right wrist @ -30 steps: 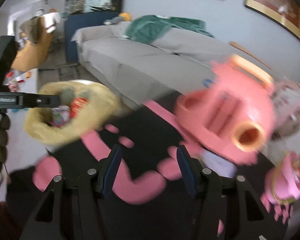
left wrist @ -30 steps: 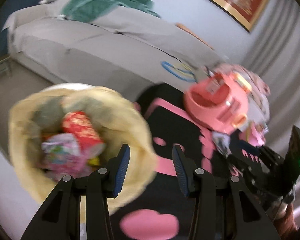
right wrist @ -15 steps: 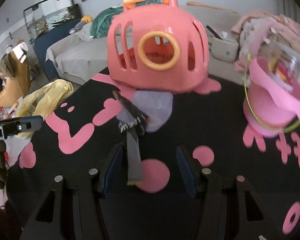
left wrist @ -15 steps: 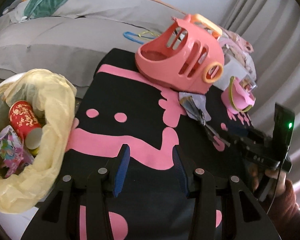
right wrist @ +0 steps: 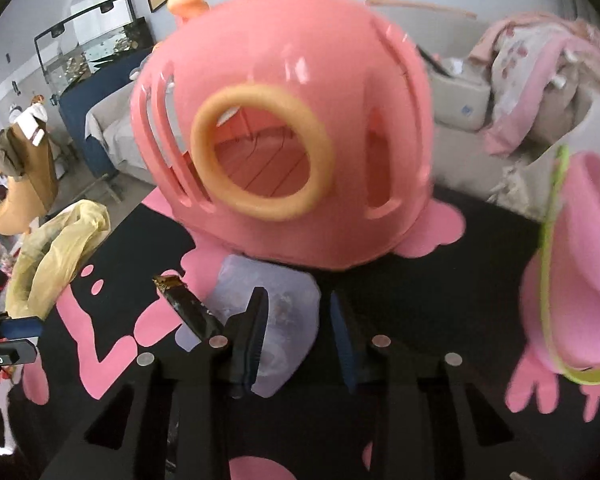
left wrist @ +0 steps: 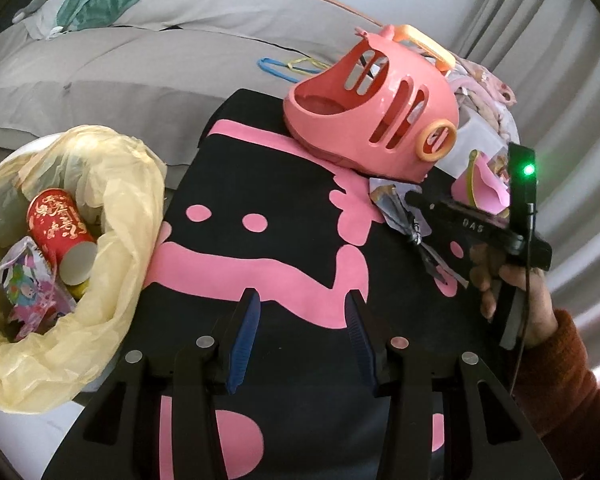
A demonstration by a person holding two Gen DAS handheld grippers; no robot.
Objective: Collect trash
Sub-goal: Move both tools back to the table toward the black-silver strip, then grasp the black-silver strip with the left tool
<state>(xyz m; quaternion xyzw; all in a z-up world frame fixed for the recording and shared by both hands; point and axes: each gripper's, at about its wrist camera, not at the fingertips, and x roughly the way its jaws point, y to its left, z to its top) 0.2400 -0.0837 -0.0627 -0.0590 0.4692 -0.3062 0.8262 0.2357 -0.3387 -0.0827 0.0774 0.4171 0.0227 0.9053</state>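
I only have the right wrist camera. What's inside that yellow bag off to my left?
Observer: A red paper cup lies inside the yellow bag.
Operator: Anything else in there?
Observer: A colourful printed wrapper sits beside the cup.
Operator: Is the left gripper carrying anything?
Observer: No. The left gripper is open above the black and pink cloth, with nothing between its fingers.

Right hand-held gripper [right wrist: 296, 336] closed in over wrapper [right wrist: 268, 320].
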